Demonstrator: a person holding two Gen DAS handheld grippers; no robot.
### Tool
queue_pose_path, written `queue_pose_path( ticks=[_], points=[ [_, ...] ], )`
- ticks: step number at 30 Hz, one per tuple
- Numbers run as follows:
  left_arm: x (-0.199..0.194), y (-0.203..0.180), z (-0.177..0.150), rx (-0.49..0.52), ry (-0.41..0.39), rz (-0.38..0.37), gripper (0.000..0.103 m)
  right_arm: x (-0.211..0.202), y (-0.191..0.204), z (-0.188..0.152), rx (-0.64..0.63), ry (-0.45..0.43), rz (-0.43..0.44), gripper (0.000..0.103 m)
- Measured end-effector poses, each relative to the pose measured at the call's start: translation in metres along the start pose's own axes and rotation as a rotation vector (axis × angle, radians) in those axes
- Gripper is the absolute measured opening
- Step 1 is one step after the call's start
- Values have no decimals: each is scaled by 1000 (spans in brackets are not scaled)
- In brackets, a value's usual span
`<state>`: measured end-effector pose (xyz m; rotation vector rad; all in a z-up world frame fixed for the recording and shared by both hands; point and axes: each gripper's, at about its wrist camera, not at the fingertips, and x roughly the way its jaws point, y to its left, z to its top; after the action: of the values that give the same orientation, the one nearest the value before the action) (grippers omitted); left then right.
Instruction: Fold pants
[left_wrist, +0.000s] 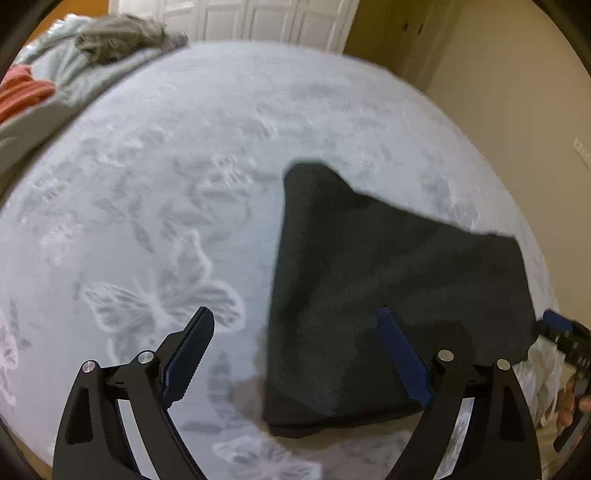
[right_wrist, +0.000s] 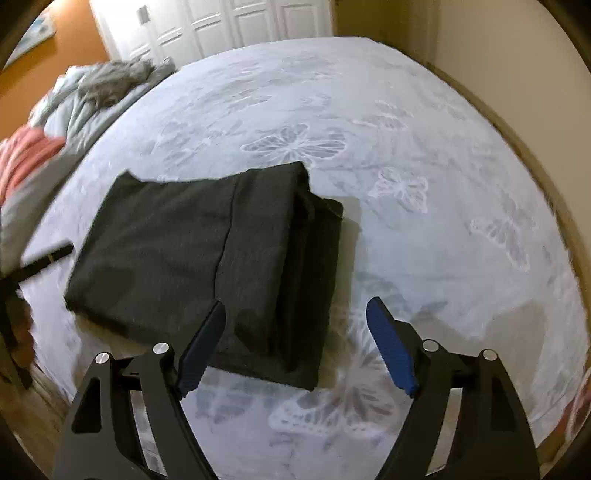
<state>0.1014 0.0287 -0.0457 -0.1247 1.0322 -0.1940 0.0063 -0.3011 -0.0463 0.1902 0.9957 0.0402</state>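
both sets of fingers spread wide, dark pants folded on the bed

left gripper (left_wrist: 295, 325) fingers spread wide, nothing between the pads. left finger (left_wrist: 194, 350) above pale bedspread (left_wrist: 184, 129) with butterfly print; right finger (left_wrist: 402, 354) above the dark pants (left_wrist: 369, 280). contact with the cloth: cannot tell. pants seen here as a dark, blurred, roughly triangular mass, near edge close to the bed edge. far left: grey rumpled bedding (left_wrist: 110, 37) and an orange-red cloth (left_wrist: 22, 92) at the side of the bed. white panelled doors (left_wrist: 258, 18) beyond the bed. far right edge: part of the right gripper (left_wrist: 561, 332), held by a hand (left_wrist: 572, 402), just off the right corner of the pants.

right gripper (right_wrist: 295, 317) fingers likewise spread wide, holding nothing. left finger (right_wrist: 203, 347) above the near edge of the pants (right_wrist: 184, 251); right finger (right_wrist: 391, 347) above bare bedspread (right_wrist: 443, 147). pants folded into a thick rectangular stack, layers showing along its right side, lying flat on the bedspread near the bed's near edge. left edge of this view: a dark strip of the left gripper (right_wrist: 44, 260) beside the pants' left side. same grey bedding (right_wrist: 110, 81) and orange-red cloth (right_wrist: 26, 155) at upper left, white doors (right_wrist: 221, 22) behind.
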Motion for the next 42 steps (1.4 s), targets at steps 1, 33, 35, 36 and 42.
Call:
queue_pose_path(
  ticks=[1,33,35,36,42],
  points=[
    [10,-1,0,-13,33,-1,88,3,-3,-1,23,9,12,80],
    [25,-11,-16,-41,103,-38,88,24,14,-3,-1,57,-44,81],
    [30,-2,-14,-113,147,-119,88,24,11,-5,17,62,-22,89],
    [36,2,-13,-153,173,-158,88,27,9,-8,25,71,-11,89],
    [42,-3,-3,-113,135,-236,29,56,-9,-2,208,105,223,37]
  ],
)
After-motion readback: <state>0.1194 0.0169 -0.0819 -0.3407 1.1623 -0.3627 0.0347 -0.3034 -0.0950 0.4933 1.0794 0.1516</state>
